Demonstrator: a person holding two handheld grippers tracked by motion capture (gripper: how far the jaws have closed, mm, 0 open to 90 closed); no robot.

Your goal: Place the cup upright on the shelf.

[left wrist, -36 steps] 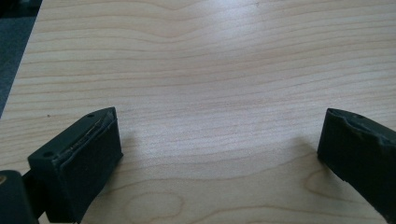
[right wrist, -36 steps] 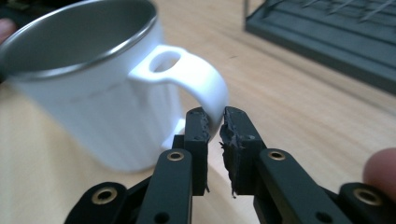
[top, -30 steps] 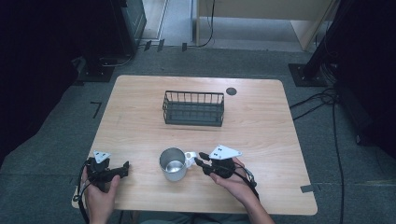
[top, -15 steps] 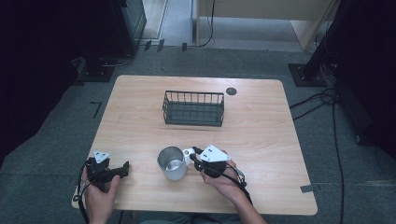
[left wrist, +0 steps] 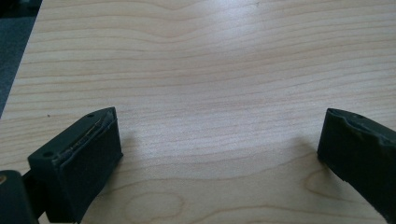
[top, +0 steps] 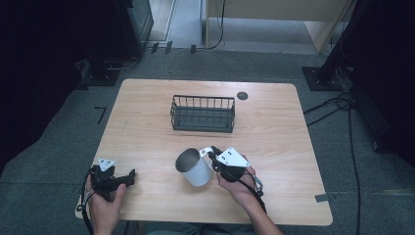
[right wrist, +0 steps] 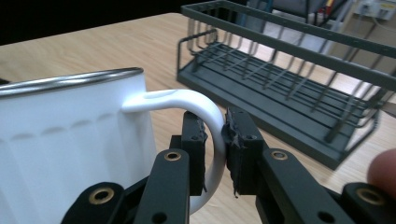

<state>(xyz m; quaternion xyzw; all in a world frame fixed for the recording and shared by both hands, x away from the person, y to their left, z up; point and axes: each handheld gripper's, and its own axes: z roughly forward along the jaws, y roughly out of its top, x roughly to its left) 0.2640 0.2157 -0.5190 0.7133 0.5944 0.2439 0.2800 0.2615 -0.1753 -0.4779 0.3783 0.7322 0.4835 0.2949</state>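
Note:
A white enamel mug [top: 195,171] with a steel rim stands near the table's front middle and leans a little. Its handle [right wrist: 205,109] points right. My right gripper [top: 213,155] is shut on that handle; in the right gripper view [right wrist: 215,154] both pads press the handle's loop. The jaws have just been closing with the handle between them. My left gripper [top: 130,176] rests at the front left corner, held by a hand. It stands open [left wrist: 219,144] over bare wood with nothing between its jaws.
A dark wire basket [top: 202,113] sits past the mug at the table's middle, seen close behind the handle as the basket [right wrist: 289,70]. A small dark disc [top: 242,95] lies at the back right. Cables run over the floor to the right.
My right gripper has slid left to the mug and closed on its handle. The mug now leans and has shifted slightly. The left gripper has kept still.

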